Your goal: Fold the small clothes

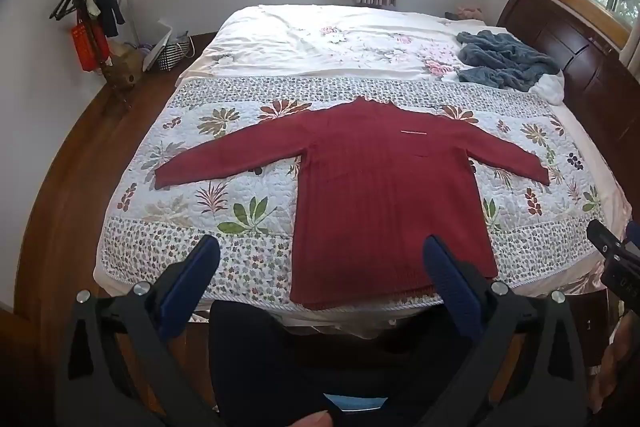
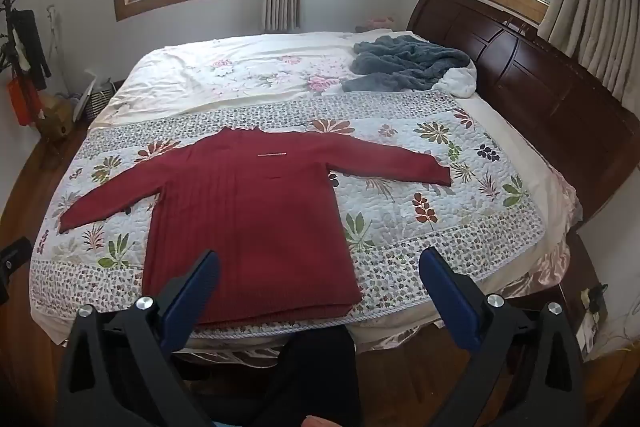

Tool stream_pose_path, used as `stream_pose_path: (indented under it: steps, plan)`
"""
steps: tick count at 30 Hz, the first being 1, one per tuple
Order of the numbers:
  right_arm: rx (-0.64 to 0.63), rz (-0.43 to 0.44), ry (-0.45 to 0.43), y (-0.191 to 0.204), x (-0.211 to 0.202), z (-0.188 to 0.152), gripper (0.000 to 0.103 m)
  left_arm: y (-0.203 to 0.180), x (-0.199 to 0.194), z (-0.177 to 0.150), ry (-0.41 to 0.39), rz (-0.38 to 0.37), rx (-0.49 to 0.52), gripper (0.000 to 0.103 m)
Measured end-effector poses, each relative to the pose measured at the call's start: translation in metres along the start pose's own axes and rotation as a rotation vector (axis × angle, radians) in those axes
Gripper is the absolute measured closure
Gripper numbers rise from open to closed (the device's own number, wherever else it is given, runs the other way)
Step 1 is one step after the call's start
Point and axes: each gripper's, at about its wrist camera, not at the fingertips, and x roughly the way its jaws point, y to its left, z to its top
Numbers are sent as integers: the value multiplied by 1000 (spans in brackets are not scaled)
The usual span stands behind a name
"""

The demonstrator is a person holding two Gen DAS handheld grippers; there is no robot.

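The red sweater (image 1: 384,195) is found spread flat on the quilt (image 1: 188,211), hem toward both tools, collar away, sleeves outstretched crosswise; the left gripper (image 1: 320,263) and right gripper (image 2: 320,275) are held above the hem, jaws apart, nothing gripped.

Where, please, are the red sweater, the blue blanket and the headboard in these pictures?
red sweater (image 1: 384,195), left wrist view, middle of its body.
blue blanket (image 2: 404,65), right wrist view, middle of the heap.
headboard (image 2: 532,83), right wrist view, wooden panel.
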Motion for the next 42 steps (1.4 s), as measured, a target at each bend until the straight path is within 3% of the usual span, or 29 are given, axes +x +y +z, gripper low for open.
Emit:
stream_pose_path:
  steps: [42]
  plan:
    - [4, -2, -25, 2, -5, 4, 4, 7, -13, 5, -42, 9, 0, 3]
